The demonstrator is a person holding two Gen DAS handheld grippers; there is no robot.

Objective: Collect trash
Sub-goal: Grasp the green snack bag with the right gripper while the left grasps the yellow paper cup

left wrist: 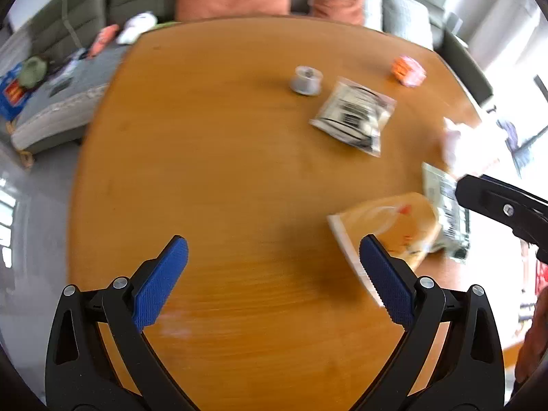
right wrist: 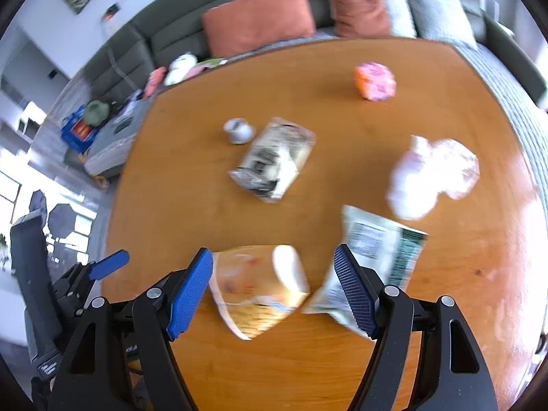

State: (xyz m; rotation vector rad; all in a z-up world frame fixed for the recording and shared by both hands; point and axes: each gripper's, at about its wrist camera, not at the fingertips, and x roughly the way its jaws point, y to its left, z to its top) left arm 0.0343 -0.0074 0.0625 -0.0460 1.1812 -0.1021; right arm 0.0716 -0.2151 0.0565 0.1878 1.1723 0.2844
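On wooden table (right wrist: 342, 359): clear bag (right wrist: 274, 159) holding dark items

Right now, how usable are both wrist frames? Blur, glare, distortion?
Left wrist: table and bags smeared by motion blur, claw sharp, right edge blown out by window glare. Right wrist: same blur, white wad overexposed, glare on the table's right side. Both: strong fisheye bending, dark corners.

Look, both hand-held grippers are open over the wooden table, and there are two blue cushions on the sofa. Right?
Not quite. The cushions on the sofa are orange, not blue, as the right wrist view shows. Both hand-held grippers, left and right, are open over the wooden table.
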